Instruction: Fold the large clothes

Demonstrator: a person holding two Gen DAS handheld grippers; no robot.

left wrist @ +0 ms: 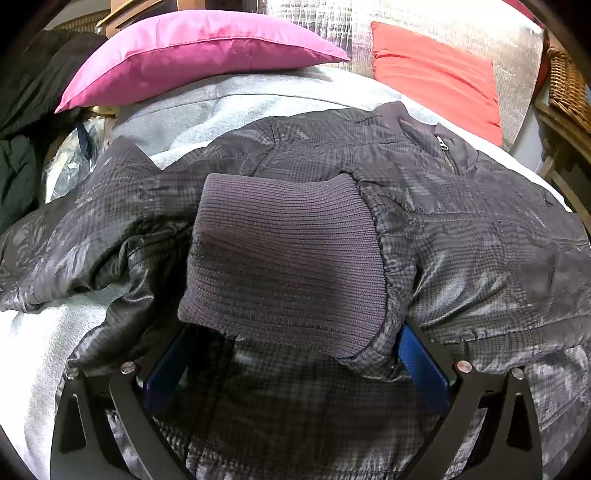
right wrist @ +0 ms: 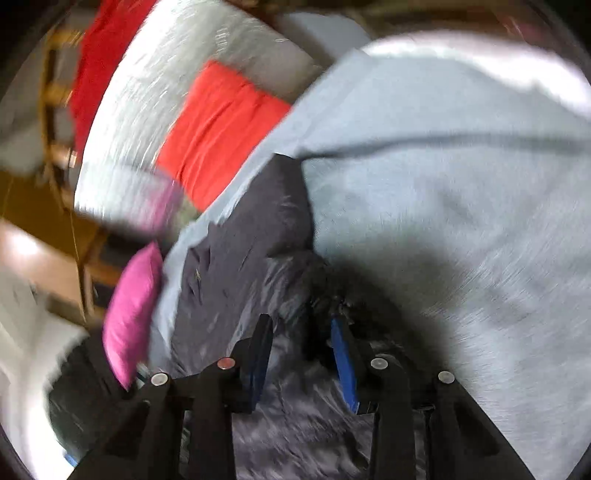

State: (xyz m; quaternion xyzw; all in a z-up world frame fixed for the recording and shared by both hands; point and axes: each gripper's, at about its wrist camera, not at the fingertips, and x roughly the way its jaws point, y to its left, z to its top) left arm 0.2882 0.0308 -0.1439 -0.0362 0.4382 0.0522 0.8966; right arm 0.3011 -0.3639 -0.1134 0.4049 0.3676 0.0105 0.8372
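Leftmost, a pink cushion (left wrist: 192, 55) lies at the far edge of the light grey bedcover (left wrist: 207, 110), with an orange-red cushion (left wrist: 436, 74) to its right against a quilted backrest (left wrist: 332, 33). Spread across the cover is the dark checked jacket (left wrist: 480, 229), collar and zip (left wrist: 445, 151) at far right. The left gripper (left wrist: 291, 354) carries the sleeve's ribbed knit cuff (left wrist: 284, 258), draped over the gap between its blue fingers (left wrist: 421, 365), evidently to lay the sleeve inward over the body; the fingers stand well apart, but whether they pinch cloth beneath the cuff I cannot tell. The right gripper (right wrist: 303, 354), blurred, hangs over the jacket's near edge (right wrist: 295, 424); its fingers are parted, and dark cloth lies between them, though a grip is unclear. Bare bedcover to the right leaves ample room for folding.
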